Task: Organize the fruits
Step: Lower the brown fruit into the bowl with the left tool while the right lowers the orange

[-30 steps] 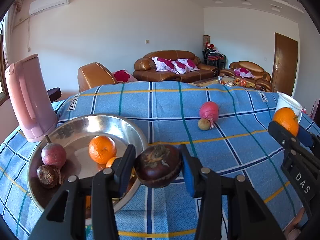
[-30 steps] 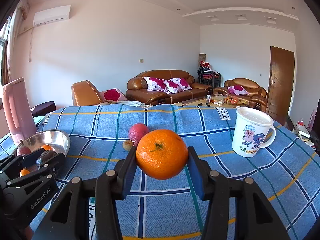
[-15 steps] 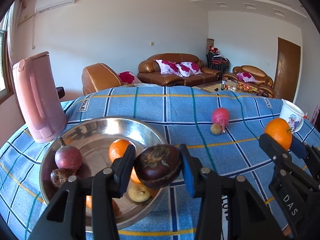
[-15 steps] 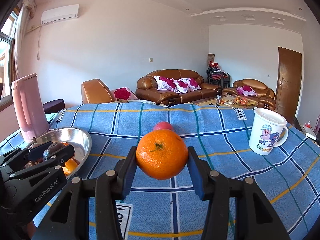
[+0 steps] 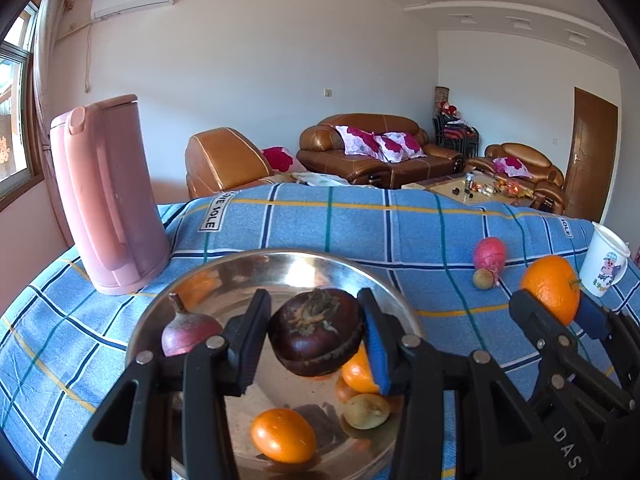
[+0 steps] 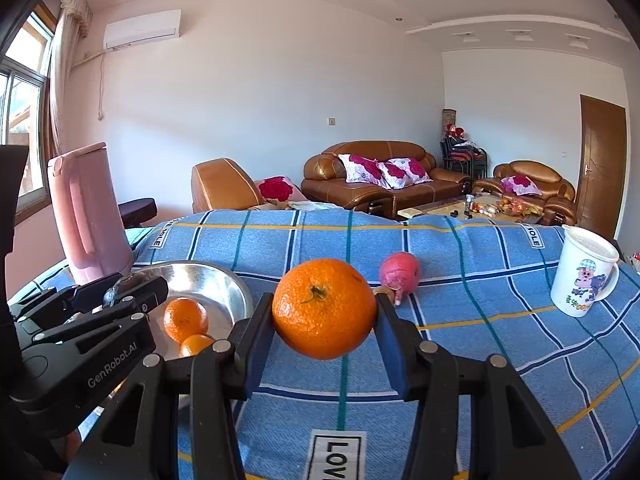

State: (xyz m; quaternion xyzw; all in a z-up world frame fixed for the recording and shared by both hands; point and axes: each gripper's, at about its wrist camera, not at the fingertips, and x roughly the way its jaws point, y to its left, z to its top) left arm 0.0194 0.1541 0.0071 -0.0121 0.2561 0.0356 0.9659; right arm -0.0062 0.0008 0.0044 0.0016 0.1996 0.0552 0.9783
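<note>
My left gripper (image 5: pixel 316 330) is shut on a dark purple mangosteen (image 5: pixel 316 332) and holds it above the steel bowl (image 5: pixel 360 276). In that bowl lie a red-purple fruit (image 5: pixel 188 332), small oranges (image 5: pixel 282 434) and a small yellowish fruit (image 5: pixel 366 410). My right gripper (image 6: pixel 324 316) is shut on a large orange (image 6: pixel 324 308), held over the cloth to the right of the bowl (image 6: pixel 236 296). On the cloth farther back sit a pink fruit (image 6: pixel 400 272) and a small brownish fruit (image 5: pixel 483 279) beside it.
A blue checked cloth (image 6: pixel 480 360) covers the table. A tall pink kettle (image 5: pixel 104 200) stands behind the bowl at the left. A white cartoon mug (image 6: pixel 584 276) stands at the right. Brown sofas and a door are beyond the table.
Both grippers have moved left with their fruits. The mangosteen now hangs over the bowl's middle instead of its right rim. The orange has come closer to the bowl.
</note>
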